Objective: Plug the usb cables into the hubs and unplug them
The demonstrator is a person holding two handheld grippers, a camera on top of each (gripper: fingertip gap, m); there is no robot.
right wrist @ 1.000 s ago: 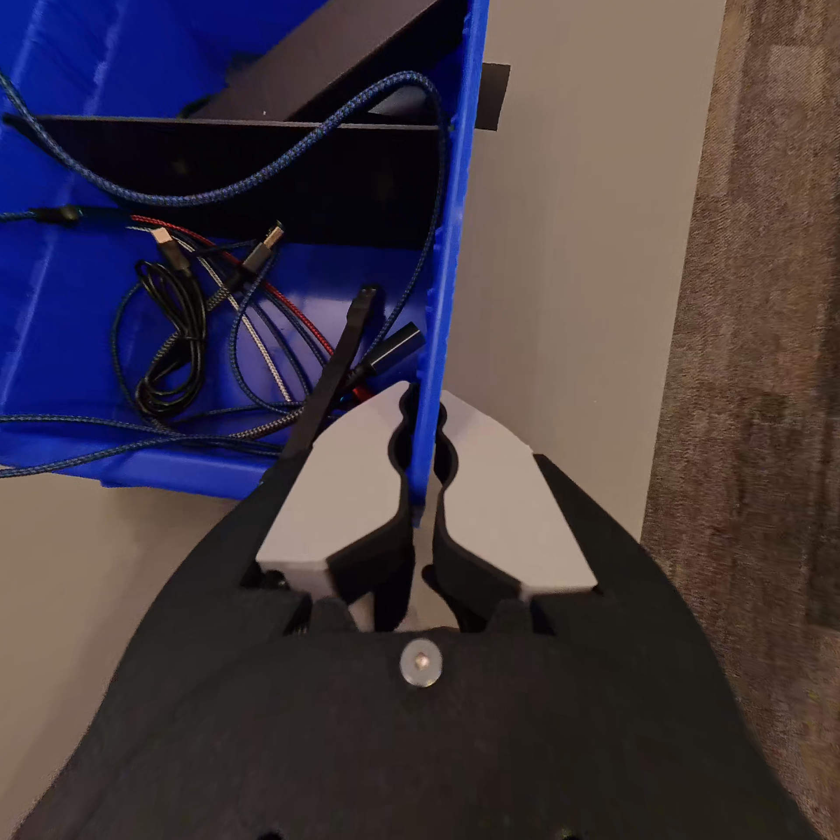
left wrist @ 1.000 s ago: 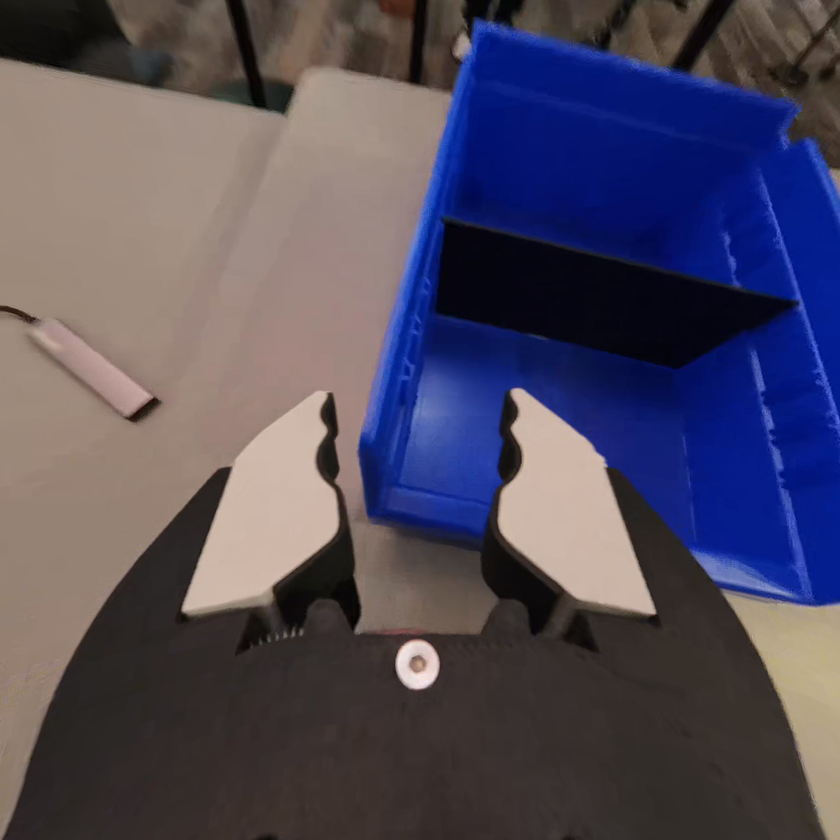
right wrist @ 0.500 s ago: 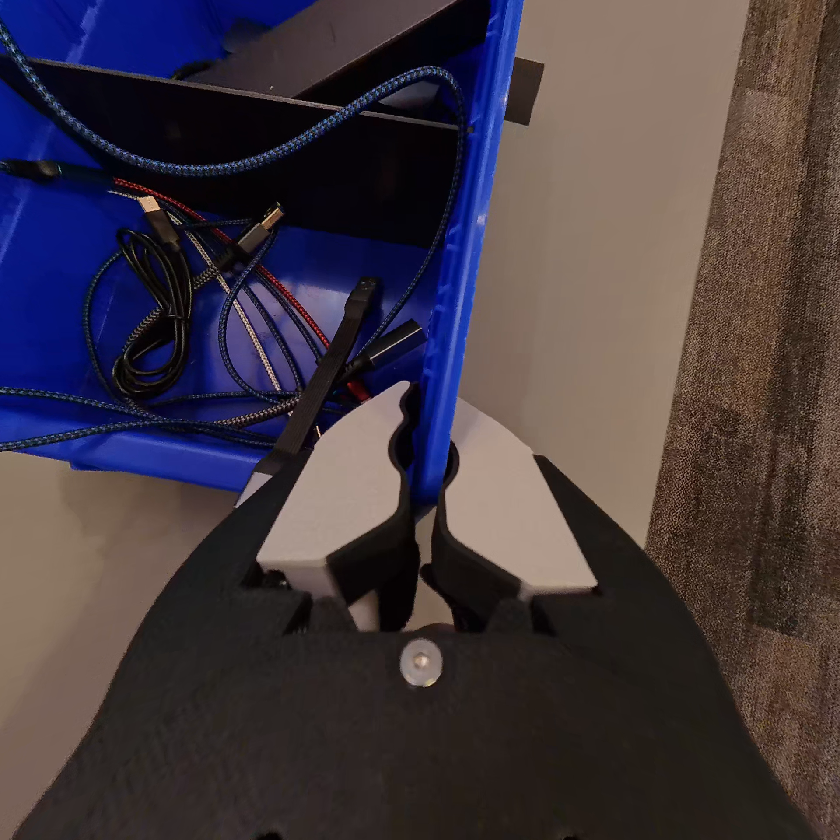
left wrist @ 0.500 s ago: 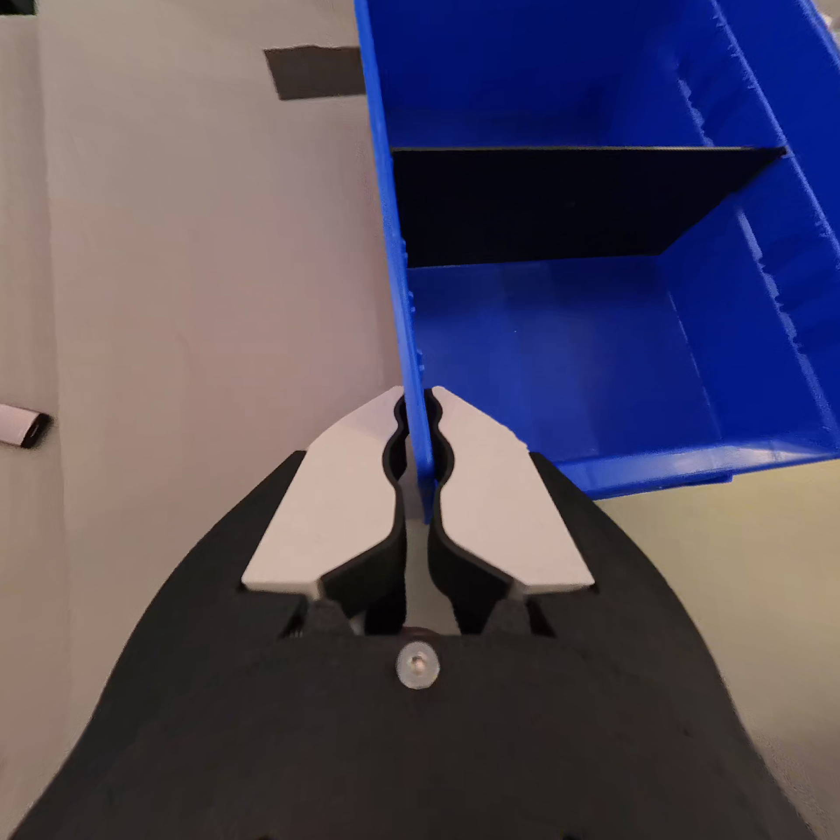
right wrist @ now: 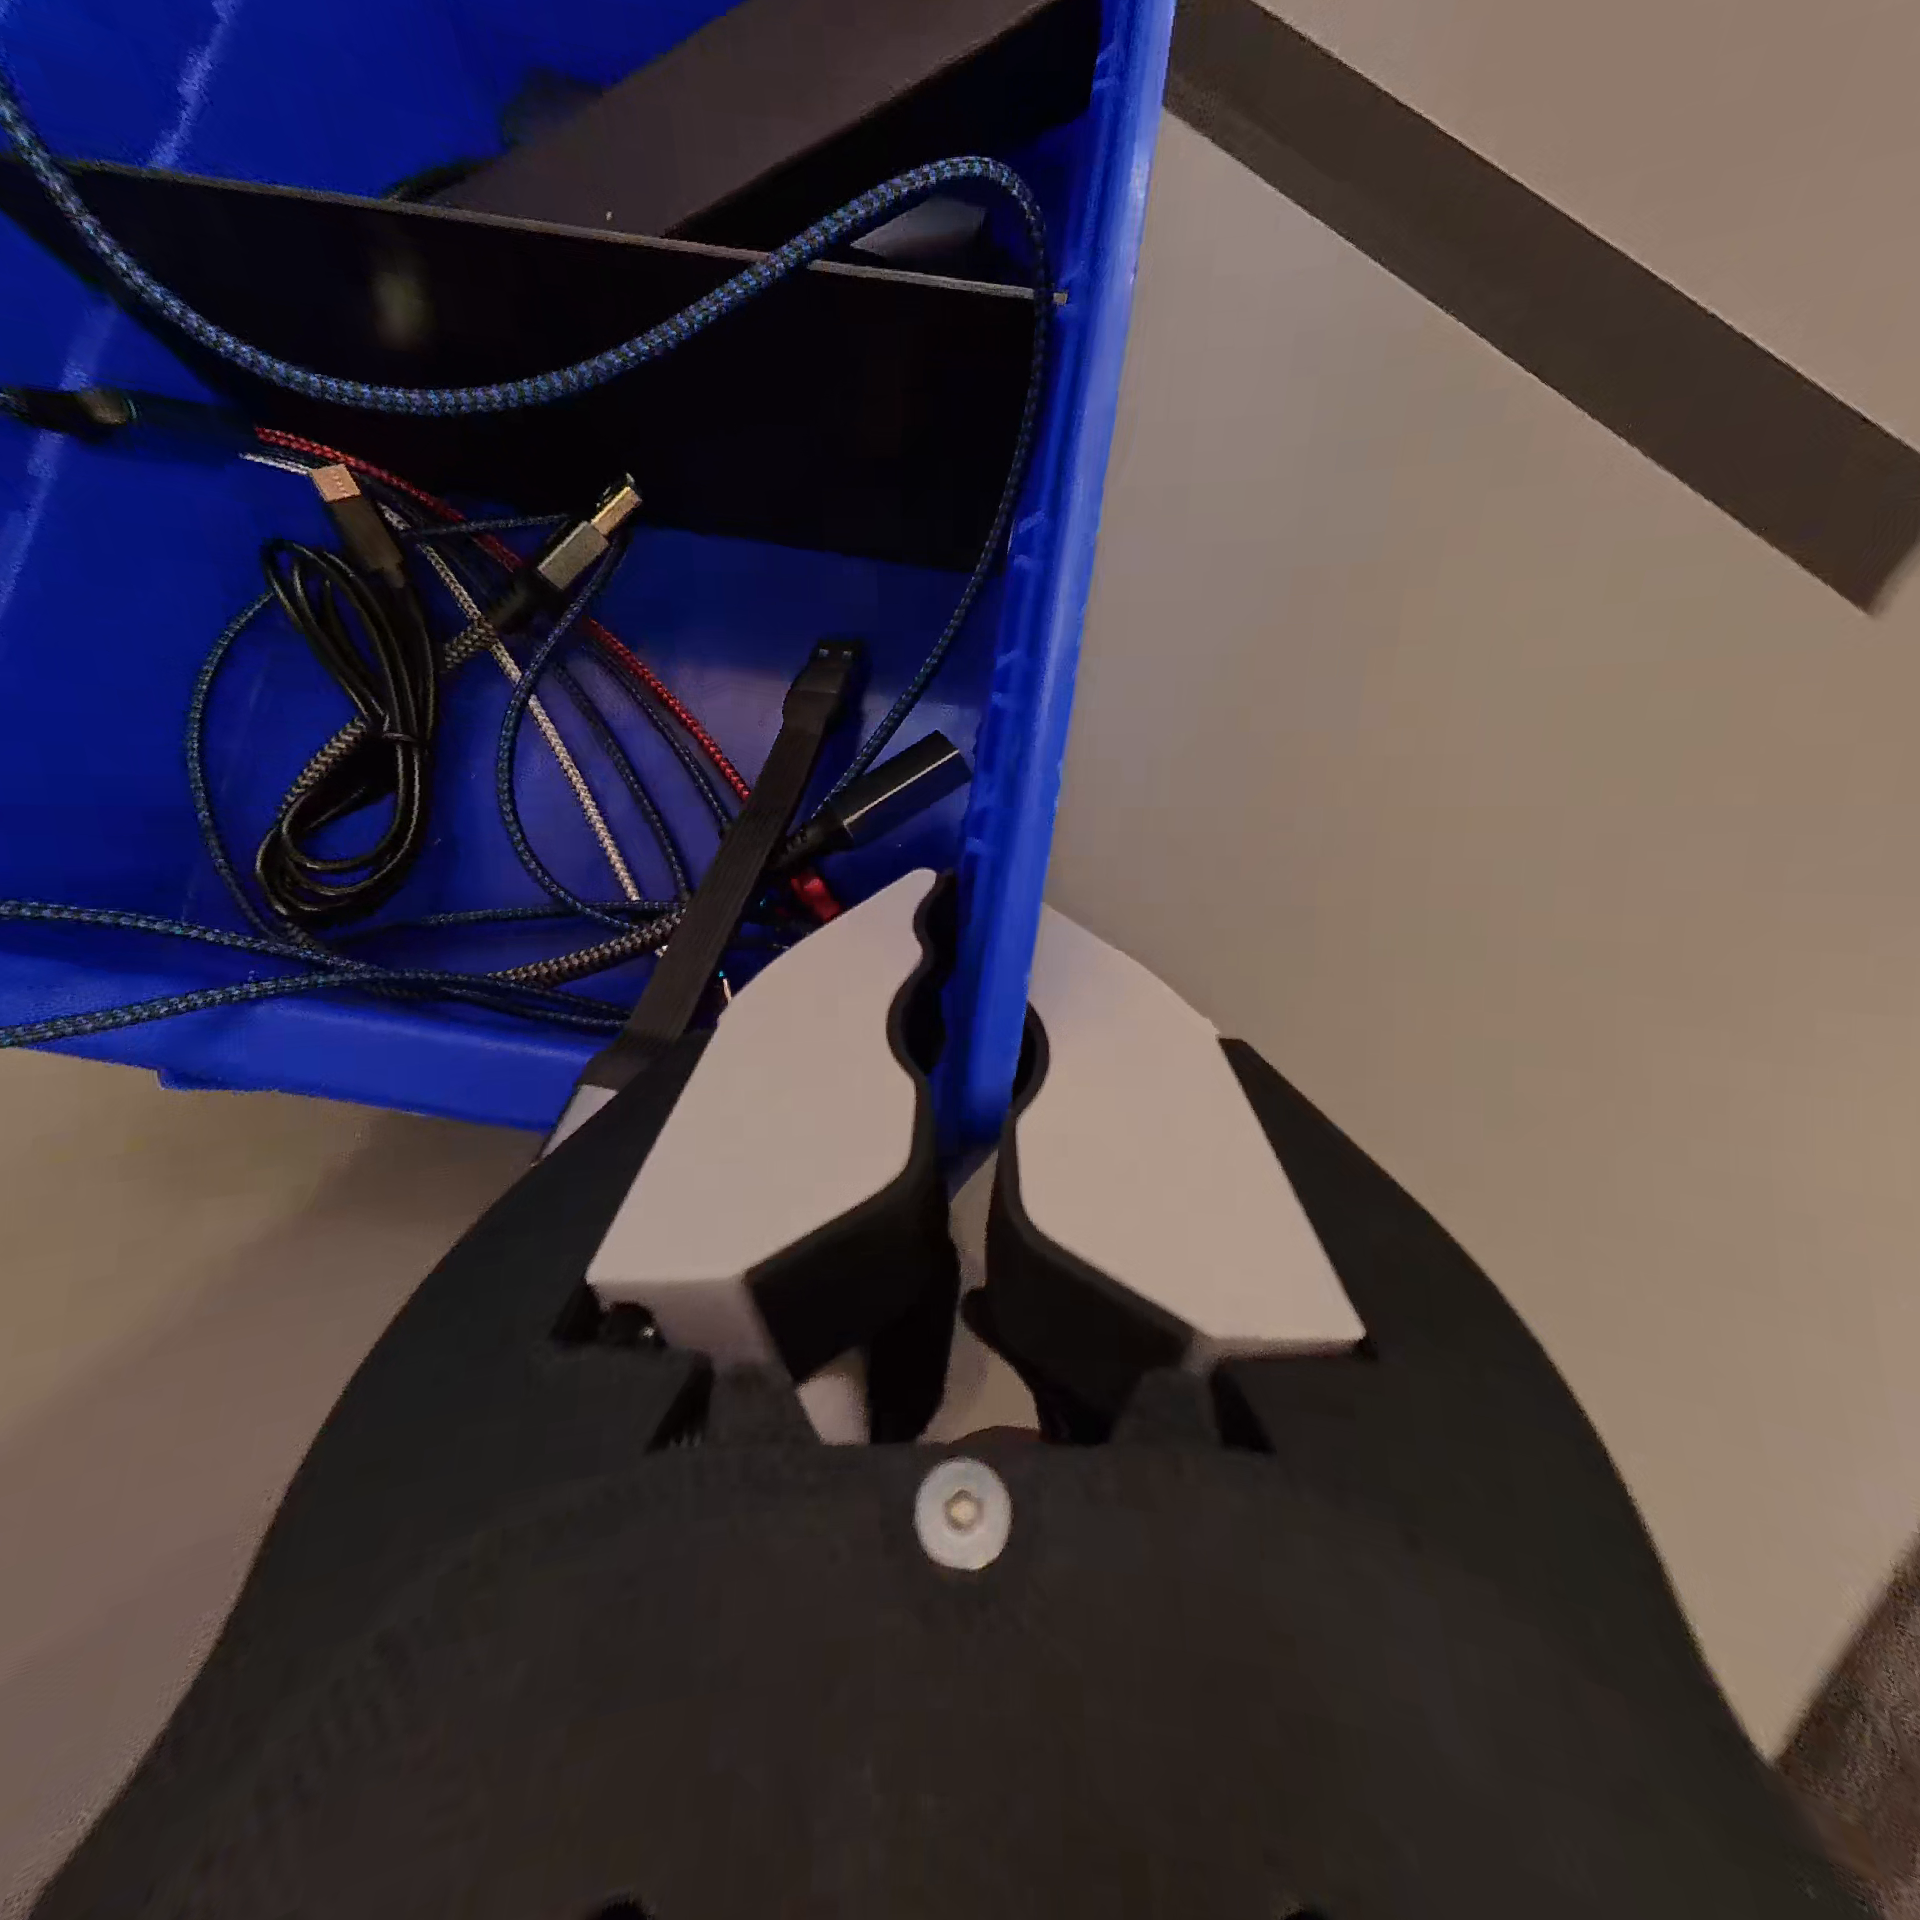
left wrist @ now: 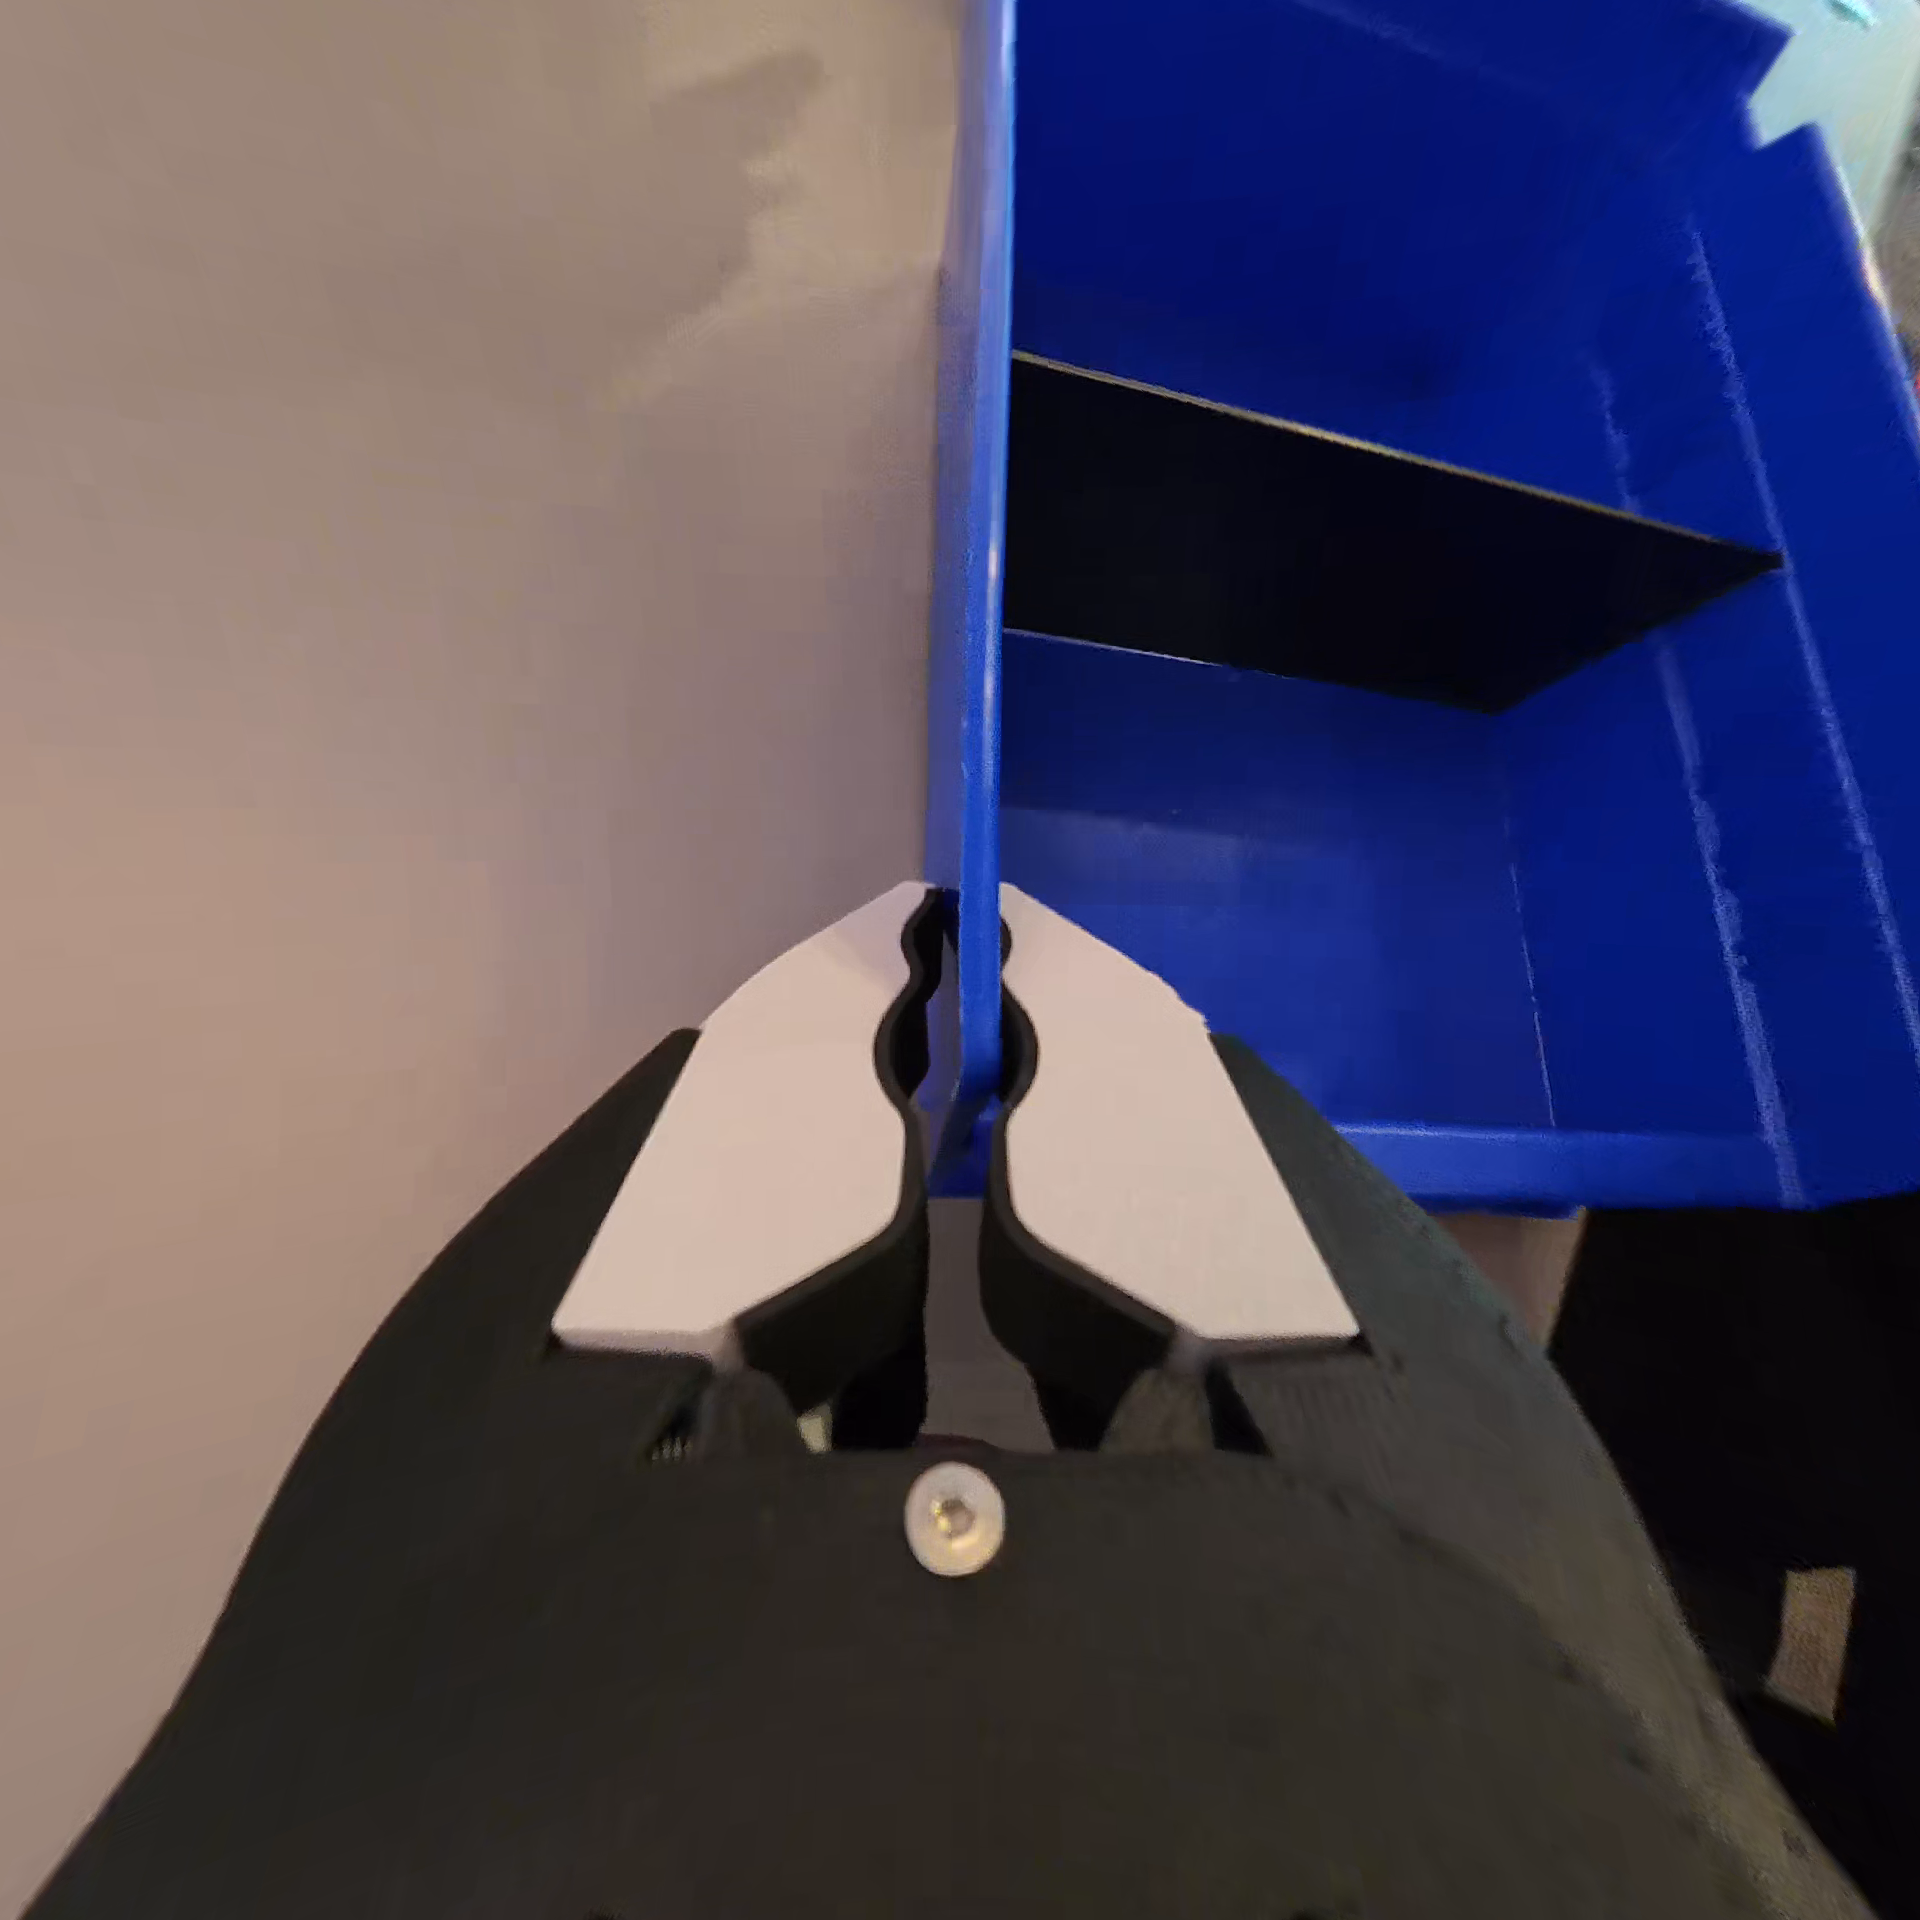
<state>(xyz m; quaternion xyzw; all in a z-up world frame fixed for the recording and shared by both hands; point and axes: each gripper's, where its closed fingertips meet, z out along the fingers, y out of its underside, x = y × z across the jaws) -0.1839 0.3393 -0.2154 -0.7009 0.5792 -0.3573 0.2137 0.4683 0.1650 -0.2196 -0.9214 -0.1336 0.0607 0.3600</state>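
Right wrist view: gripper (right wrist: 971, 914) hides hub's (right wrist: 748, 842) near end.

You have two grippers, the left gripper (left wrist: 961, 914) and the right gripper (right wrist: 982, 914). One blue bin (left wrist: 1351, 208) shows in each wrist view. Several USB cables (right wrist: 540, 665) lie tangled; their number I cannot tell.
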